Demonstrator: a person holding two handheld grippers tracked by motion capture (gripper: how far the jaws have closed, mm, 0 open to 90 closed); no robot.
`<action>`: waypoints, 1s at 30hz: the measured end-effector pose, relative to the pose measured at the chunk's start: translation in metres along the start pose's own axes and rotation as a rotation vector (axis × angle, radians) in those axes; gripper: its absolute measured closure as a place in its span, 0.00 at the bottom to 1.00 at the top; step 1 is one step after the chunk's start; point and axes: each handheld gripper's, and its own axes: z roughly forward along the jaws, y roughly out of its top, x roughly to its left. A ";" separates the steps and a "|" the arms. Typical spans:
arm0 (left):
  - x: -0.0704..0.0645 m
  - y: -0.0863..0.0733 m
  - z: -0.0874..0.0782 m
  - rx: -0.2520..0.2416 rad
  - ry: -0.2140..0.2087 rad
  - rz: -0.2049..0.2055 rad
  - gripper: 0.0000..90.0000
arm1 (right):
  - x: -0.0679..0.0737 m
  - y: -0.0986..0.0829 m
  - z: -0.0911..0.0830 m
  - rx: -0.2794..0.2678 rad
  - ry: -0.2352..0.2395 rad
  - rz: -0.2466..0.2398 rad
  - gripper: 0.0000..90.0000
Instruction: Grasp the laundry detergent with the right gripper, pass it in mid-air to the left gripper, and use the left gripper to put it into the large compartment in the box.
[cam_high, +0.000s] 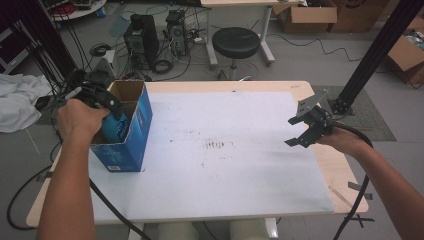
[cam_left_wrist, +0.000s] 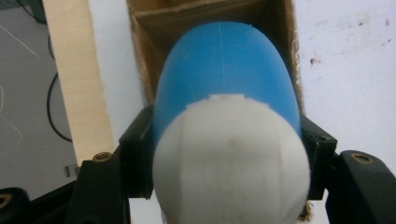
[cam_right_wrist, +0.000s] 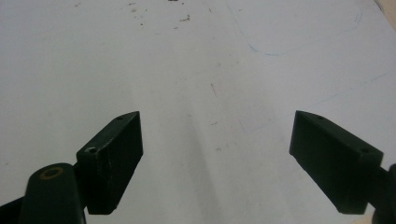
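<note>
My left gripper (cam_high: 111, 102) has its fingers (cam_left_wrist: 136, 156) clamped on a blue bottle (cam_left_wrist: 226, 95) with a white cap (cam_left_wrist: 231, 161), holding it in the mouth of the open blue box (cam_high: 131, 132) at the surface's (cam_high: 225, 180) left edge. My right gripper (cam_high: 303, 134) hangs spread wide, well apart, above the white sheet (cam_right_wrist: 187, 60).

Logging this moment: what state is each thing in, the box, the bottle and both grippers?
Blue cardboard box: upright, top open, near the table's left edge.
Blue plastic bottle with white cap: gripped, partly inside the box.
Left gripper: shut on the bottle.
Right gripper: open, empty, above the white table cover.
</note>
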 end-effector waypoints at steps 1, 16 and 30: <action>0.000 0.000 0.003 0.005 0.001 0.005 0.43 | 0.000 -0.001 0.000 0.002 0.001 0.001 0.19; -0.002 -0.005 0.035 0.027 0.000 0.017 0.43 | -0.002 -0.006 0.004 0.004 0.005 0.014 0.19; -0.002 -0.008 0.048 0.031 -0.012 0.011 0.43 | -0.003 -0.009 0.005 0.002 0.004 0.019 0.19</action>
